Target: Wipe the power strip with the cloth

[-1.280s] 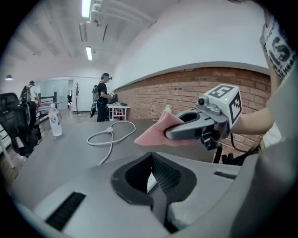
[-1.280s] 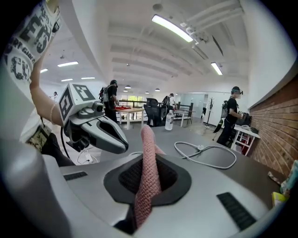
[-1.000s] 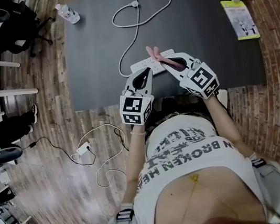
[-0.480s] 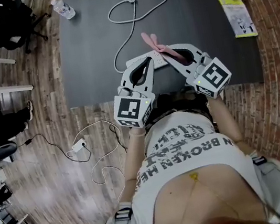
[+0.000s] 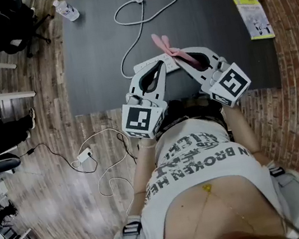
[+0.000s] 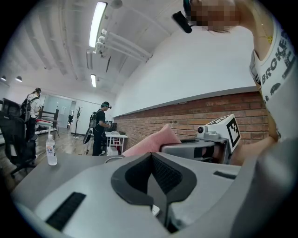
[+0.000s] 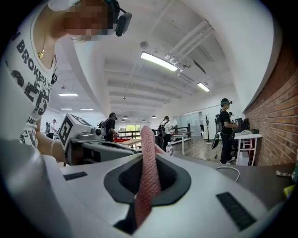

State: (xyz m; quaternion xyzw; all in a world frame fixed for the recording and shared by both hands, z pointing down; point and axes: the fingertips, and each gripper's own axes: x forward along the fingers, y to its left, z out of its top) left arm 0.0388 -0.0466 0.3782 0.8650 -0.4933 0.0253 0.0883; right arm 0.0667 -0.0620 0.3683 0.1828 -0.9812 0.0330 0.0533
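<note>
Right tongs (image 7: 139,204): pinching firmly a thin fold of the pink cloth (image 7: 148,158).
Left tongs (image 6: 160,204): jaws pressed together, nothing between.
Cloth: soft, light, limp; its free end hangs over the power strip (image 5: 146,65).
Power strip: stiff, light, probably slides on the table (image 5: 93,52); better to press down one end.
Cable (image 5: 137,10): loops away behind.

Here's a white T-shirt (image 5: 202,161) with bold black lettering and a small gold pendant (image 5: 208,189) at the neck. Grey straps with black buckles (image 5: 133,229) cross both shoulders. The left claw (image 5: 158,68) and right claw (image 5: 177,60) are pale grey shells with black pads, each carrying a black-and-white marker cube (image 5: 141,119).
</note>
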